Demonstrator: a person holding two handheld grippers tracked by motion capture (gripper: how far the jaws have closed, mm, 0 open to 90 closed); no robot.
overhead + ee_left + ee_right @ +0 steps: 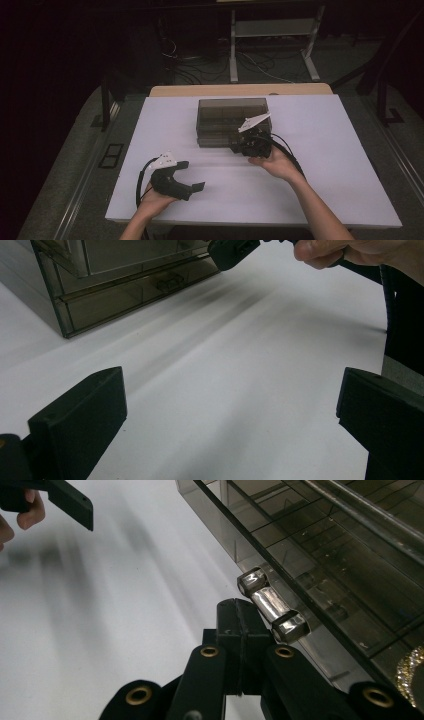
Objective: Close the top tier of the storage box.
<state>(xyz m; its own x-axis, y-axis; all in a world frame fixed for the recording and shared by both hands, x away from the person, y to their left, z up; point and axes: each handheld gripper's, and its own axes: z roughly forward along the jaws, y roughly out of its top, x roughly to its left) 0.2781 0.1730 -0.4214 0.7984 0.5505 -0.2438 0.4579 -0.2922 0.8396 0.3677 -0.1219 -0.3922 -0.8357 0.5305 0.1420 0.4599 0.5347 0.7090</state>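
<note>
Right gripper (pixel 239 611) is closed with its tips at the chrome handle (pixel 271 606) of the smoky drawer box (pixel 232 122), probably to work a drawer. Left gripper (pixel 230 405) rests wide open on the tabletop (pixel 340 165), just waiting.

Box (pixel 231 114): smoky, see-through plastic, glossy, smooth walls; panel edges catch light in the right gripper view.

Handle (pixel 271 606) on the box front: polished metal, mirror-bright, chrome-like bar with two end caps.

Surface (pixel 320 165) under the box: white, matt, smooth, paper- or laminate-like sheet; soft shadows, no glare. Behind the box a strip of pale wood edge (pixel 240 89), matt.

Right tongs (pixel 241 611), next to the handle: black plastic, matt, slightly grainy; brass-coloured rivets (pixel 209 651) with a dull shine.

Left tongs (pixel 230 415), well in front of the box: same matt black plastic pads, faintly rough. White plate (pixel 163 161) on top: matt.
</note>
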